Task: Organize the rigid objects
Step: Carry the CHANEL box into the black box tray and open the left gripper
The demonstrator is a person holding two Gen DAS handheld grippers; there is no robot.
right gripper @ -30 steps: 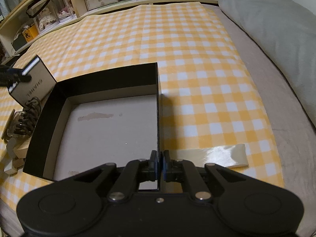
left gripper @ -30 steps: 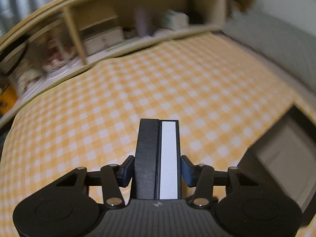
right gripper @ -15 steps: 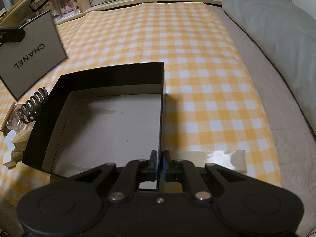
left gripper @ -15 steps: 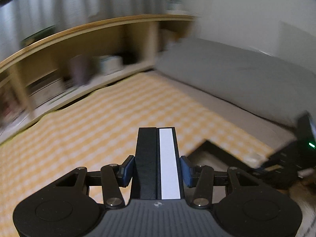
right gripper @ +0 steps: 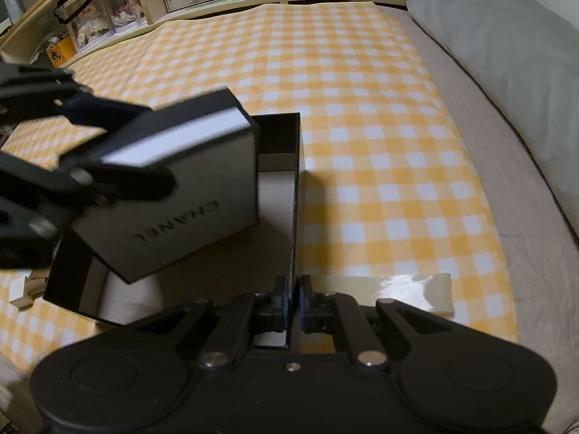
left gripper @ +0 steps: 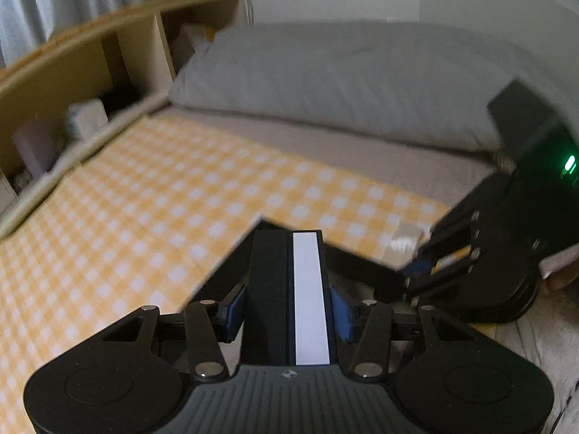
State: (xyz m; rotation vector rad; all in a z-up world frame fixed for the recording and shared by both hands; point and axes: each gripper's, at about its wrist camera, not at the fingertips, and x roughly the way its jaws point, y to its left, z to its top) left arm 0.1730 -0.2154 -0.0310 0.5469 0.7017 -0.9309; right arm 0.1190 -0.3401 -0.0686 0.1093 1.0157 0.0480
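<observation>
Swung in from the far left over the past second, the left gripper [right gripper: 97,166] now carries the gift box [right gripper: 170,195] tilted above the open black tray [right gripper: 295,166], jaws easing apart though its pads flank the box. Placement looks imminent; next, level and lower it inside. Pitched downward, the right gripper [right gripper: 294,302] pinches the tray's near wall, steadying it.

**Count of things in view**

Two claws: the left claw [right gripper: 108,166] and the right claw [right gripper: 294,302]. One grey-and-black lidded box [right gripper: 188,195]. One open black box [right gripper: 295,181]. One checked cloth [right gripper: 362,108]. One grey pillow [right gripper: 506,54]. One strip of glossy tape [right gripper: 416,289]. Small wooden blocks [right gripper: 25,289] lie at the left edge; their number is unclear.
</observation>
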